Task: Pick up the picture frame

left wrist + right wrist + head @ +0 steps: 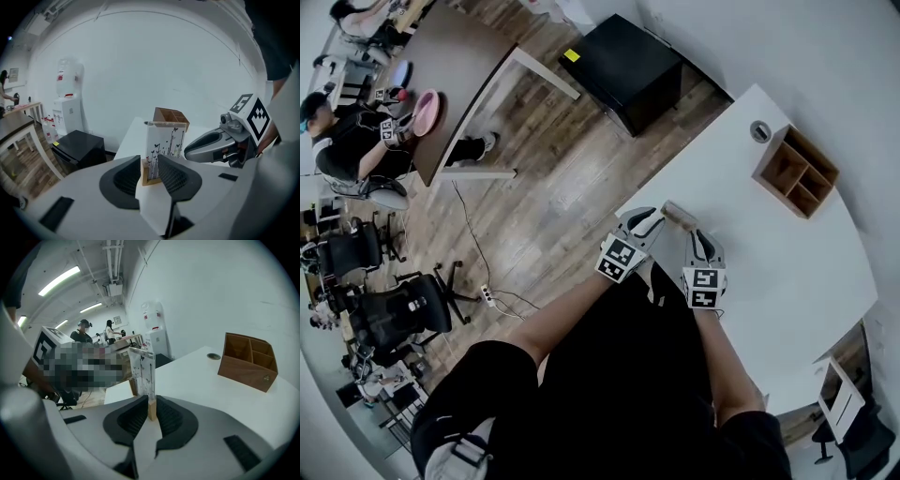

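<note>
The person's wearing a black short-sleeved top (619,375), dark all the way down the front. The left gripper (652,219) and right gripper (702,240) are both smooth light-grey plastic shells with chunky black ribbed pads (125,180). Each one has a cube (620,258) with black-and-white square markers sitting on the back.

No words, brands or numbers can be read. Black-and-white square markers (622,255) stand on the left gripper (649,221) and right gripper (701,242). At ten o'clock in the left gripper view, the cooler (65,101) bears a red label (60,78), too small to read. At twelve o'clock in the head view, the cabinet (628,66) carries a yellow sticker (572,55), equally illegible.
</note>
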Tool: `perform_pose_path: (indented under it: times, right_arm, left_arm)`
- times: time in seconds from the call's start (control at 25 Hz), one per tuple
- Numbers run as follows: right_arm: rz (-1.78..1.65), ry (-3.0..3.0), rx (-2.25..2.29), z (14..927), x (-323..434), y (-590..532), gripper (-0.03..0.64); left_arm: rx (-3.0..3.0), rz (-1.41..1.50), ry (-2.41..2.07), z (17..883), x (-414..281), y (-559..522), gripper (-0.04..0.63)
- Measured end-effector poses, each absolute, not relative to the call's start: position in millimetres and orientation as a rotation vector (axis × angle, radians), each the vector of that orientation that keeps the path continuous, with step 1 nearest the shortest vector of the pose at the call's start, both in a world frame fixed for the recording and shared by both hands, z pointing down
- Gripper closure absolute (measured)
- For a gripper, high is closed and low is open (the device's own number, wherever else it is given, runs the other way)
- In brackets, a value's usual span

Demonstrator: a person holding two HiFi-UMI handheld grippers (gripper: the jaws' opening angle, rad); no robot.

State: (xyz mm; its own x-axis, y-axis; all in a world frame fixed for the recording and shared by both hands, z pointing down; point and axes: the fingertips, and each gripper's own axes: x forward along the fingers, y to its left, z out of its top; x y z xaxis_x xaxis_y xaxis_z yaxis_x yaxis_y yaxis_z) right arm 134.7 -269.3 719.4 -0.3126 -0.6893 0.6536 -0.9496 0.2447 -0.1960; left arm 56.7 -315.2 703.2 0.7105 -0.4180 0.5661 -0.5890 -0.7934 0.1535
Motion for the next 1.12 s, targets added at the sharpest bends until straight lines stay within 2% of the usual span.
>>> perform_pose_path:
  times: [0.08,0.16,0.6,1.12]
  right_arm:
    - [0.811,-2.090,1.466,723.5,134.0,-271.2,0.552]
    - [0.832,-2.090,1.423,730.7,130.8,-272.4,0.484]
    - [0.837,-2.055,1.373,756.5,131.9,-284.3,0.474]
    - [0.830,-2.037,1.412,758.1,132.3,-288.0,0.476]
  left_arm:
    - [2.585,0.756,-0.776,709.7,58.7,-316.0,0.486]
    - [2.566,0.771,-0.756,716.6,59.7,-317.6,0.482]
    - [2.585,0.856,-0.581,745.5,66.2,-322.0,0.476]
    - [2.566,0.875,-0.644,754.6,67.3,-322.4,0.492]
